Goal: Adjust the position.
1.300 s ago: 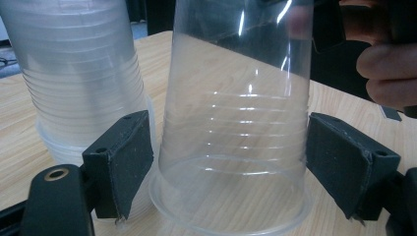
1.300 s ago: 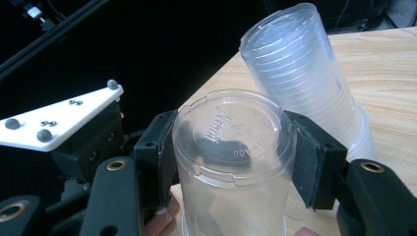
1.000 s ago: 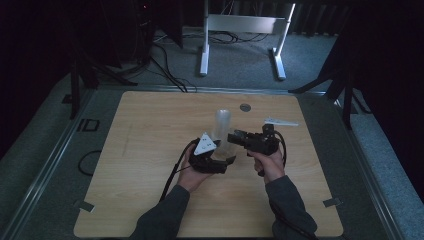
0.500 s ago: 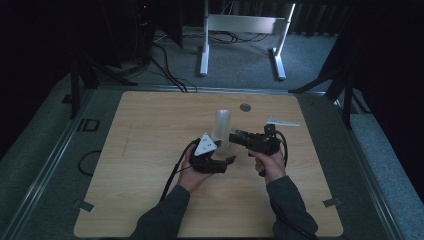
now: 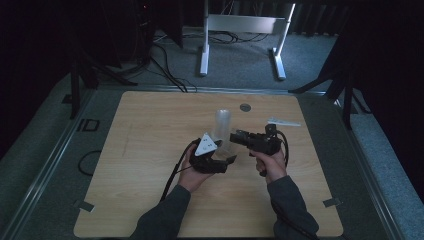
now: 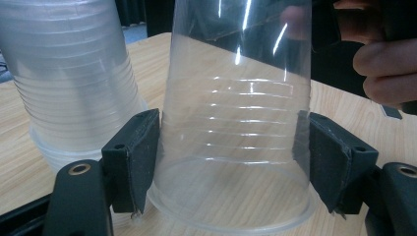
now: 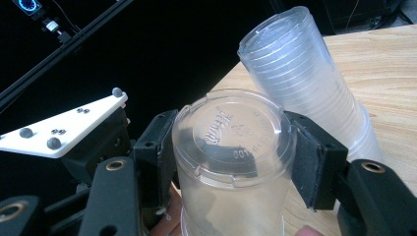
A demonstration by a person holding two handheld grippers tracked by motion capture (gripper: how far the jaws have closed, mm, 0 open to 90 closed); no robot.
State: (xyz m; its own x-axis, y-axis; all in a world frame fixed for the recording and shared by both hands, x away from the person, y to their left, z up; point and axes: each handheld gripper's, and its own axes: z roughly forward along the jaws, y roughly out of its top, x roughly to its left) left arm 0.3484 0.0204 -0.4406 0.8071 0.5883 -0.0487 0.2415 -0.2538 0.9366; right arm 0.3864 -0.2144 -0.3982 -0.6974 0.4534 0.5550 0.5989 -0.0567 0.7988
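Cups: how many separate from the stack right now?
1. A single upside-down cup stands on the table, between the left tongs and right tongs. The nested stack stands beside it; its count can't be read.

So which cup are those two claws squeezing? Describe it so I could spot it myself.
On the wooden table, look just ahead of the person's hands. An upside-down clear cup stands there, beside the stack of cups. Unlike the stack, it is single, with the left gripper at its rim end and the right gripper at its base.
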